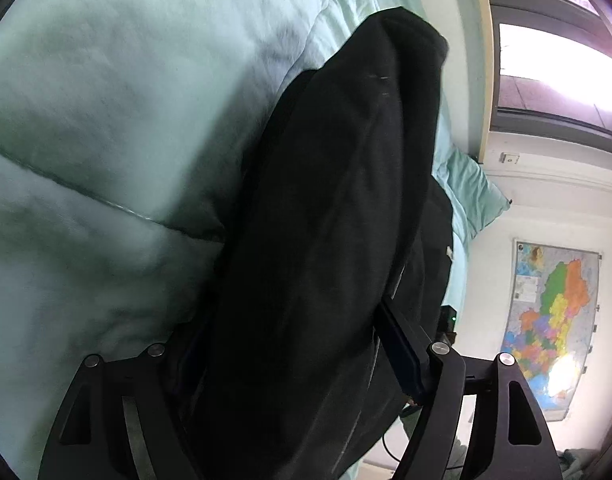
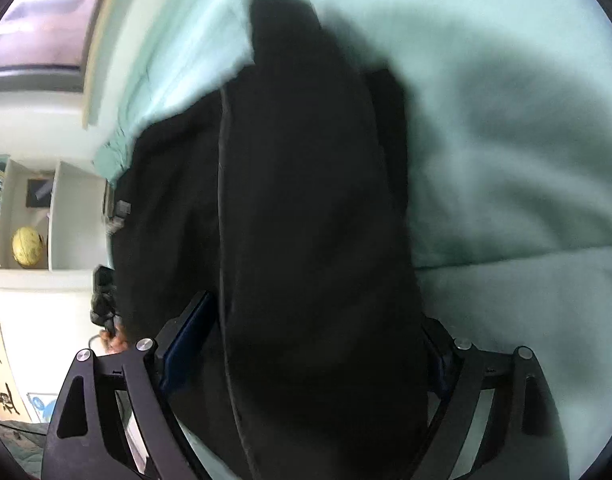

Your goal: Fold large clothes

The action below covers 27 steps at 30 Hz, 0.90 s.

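Note:
A large black garment (image 1: 325, 200) hangs bunched over a pale green bed cover (image 1: 106, 100). My left gripper (image 1: 298, 344) is shut on the black garment; the cloth fills the gap between its fingers (image 1: 401, 344) and hides the left one. In the right wrist view the same black garment (image 2: 306, 200) drapes forward over the bed cover (image 2: 505, 140). My right gripper (image 2: 306, 340) is shut on it too, with a thick fold between the fingers (image 2: 186, 336). A seam line runs down the cloth.
A pale green pillow (image 1: 469, 196) lies at the bed's edge. A coloured wall map (image 1: 553, 320) and a window (image 1: 553, 60) are to the right. White shelves with books and a yellow ball (image 2: 28, 246) stand to the left of the bed.

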{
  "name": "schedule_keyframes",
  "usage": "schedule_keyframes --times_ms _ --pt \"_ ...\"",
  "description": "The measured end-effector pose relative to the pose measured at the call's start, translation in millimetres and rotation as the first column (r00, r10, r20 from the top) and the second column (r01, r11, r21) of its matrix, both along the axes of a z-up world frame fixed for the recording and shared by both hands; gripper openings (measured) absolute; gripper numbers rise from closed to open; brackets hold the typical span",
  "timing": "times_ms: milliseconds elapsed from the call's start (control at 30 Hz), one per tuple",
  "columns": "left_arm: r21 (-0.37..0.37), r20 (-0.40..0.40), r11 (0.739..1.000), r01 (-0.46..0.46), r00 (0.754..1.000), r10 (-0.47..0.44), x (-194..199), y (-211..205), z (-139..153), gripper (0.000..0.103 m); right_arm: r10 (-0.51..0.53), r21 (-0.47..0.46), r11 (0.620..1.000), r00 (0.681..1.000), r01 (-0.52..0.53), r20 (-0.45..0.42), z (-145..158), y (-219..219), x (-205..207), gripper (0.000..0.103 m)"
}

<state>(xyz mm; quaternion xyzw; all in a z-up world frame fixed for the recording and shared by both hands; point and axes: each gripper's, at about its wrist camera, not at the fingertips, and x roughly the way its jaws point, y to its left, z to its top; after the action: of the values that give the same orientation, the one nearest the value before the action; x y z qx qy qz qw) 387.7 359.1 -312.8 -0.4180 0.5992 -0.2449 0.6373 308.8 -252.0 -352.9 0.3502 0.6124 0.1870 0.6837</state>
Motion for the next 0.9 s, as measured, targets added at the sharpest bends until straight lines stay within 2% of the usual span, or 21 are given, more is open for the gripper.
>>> schedule_keyframes --times_ms 33,67,100,133,167,200,300,400,567,733,833,900 --pt "0.029 0.013 1.0 0.001 1.0 -0.002 0 -4 2 0.077 -0.012 0.002 1.0 1.0 0.012 0.008 -2 3 2 0.096" --pt "0.064 0.038 0.998 -0.002 0.999 -0.001 -1 -9 7 0.069 -0.017 0.003 1.0 1.0 0.017 0.014 0 6 3 0.096" --pt "0.089 0.061 0.996 -0.008 0.998 0.003 -2 -14 13 0.064 -0.016 0.005 1.0 0.999 0.016 0.027 4 9 3 0.09" --pt "0.103 0.079 0.995 -0.012 0.997 0.004 -5 -17 18 0.053 -0.01 0.003 1.0 0.999 0.01 0.048 9 10 2 0.083" --pt "0.118 0.112 0.993 -0.014 0.994 0.001 -9 -20 26 0.043 0.001 -0.018 1.0 0.997 0.0 0.071 16 9 -3 0.071" --pt "0.129 0.14 0.991 -0.02 0.99 0.002 -14 -22 34 0.04 0.004 -0.025 1.0 0.996 -0.002 0.085 21 9 -6 0.057" --pt "0.133 0.191 0.99 -0.049 0.981 0.023 -29 -29 59 0.035 0.01 -0.053 0.999 0.991 -0.003 0.134 42 12 -17 0.041" --pt "0.113 0.244 0.991 -0.072 0.969 0.043 -47 -39 90 0.035 0.033 -0.082 0.996 0.977 -0.016 0.211 75 26 -32 0.037" --pt "0.104 0.36 0.993 -0.056 0.933 0.014 -94 -62 158 0.035 0.089 -0.131 0.99 0.943 -0.049 0.322 133 49 -63 0.035" --pt "0.126 0.466 0.991 -0.053 0.884 -0.012 -164 -60 225 0.035 0.109 -0.147 0.988 0.919 -0.057 0.379 149 54 -69 0.035" --pt "0.121 0.493 0.991 -0.052 0.87 -0.014 -203 -49 244 0.035 0.122 -0.16 0.985 0.908 -0.061 0.402 142 61 -67 0.035" --pt "0.11 0.493 0.993 -0.053 0.87 -0.008 -225 -39 247 0.035 0.128 -0.175 0.983 0.908 -0.062 0.399 141 65 -68 0.035"
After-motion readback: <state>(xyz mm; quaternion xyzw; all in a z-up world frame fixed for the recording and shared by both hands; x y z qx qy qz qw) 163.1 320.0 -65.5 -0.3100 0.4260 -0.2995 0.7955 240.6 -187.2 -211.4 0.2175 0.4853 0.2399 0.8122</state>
